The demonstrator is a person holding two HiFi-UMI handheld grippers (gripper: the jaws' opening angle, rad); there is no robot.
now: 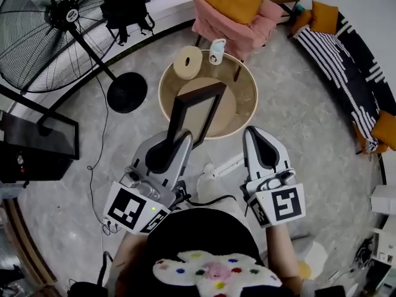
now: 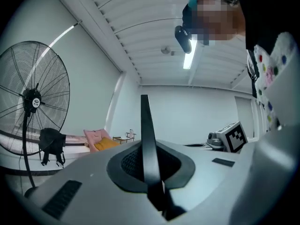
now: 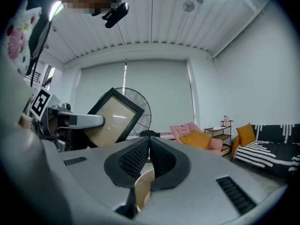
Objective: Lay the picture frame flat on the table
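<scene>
A dark-edged picture frame (image 1: 199, 109) with a tan panel stands upright and tilted above the near part of a round wooden table (image 1: 249, 99). My left gripper (image 1: 175, 142) is shut on the frame's lower left edge. In the left gripper view the frame (image 2: 146, 135) shows edge-on as a thin dark blade pinched between the jaws of the left gripper (image 2: 150, 175). My right gripper (image 1: 255, 135) sits to the right of the frame, apart from it, shut with nothing in it. The right gripper view shows its pads (image 3: 136, 159) together and, at left, the frame (image 3: 112, 118) in the other gripper.
On the far side of the table lie a pale ring-shaped roll (image 1: 187, 62) and a small cup (image 1: 216, 51). A large standing fan (image 1: 57, 31) with a round base (image 1: 127, 93) is at left, a pink armchair (image 1: 238, 11) behind, a striped sofa (image 1: 346, 64) at right.
</scene>
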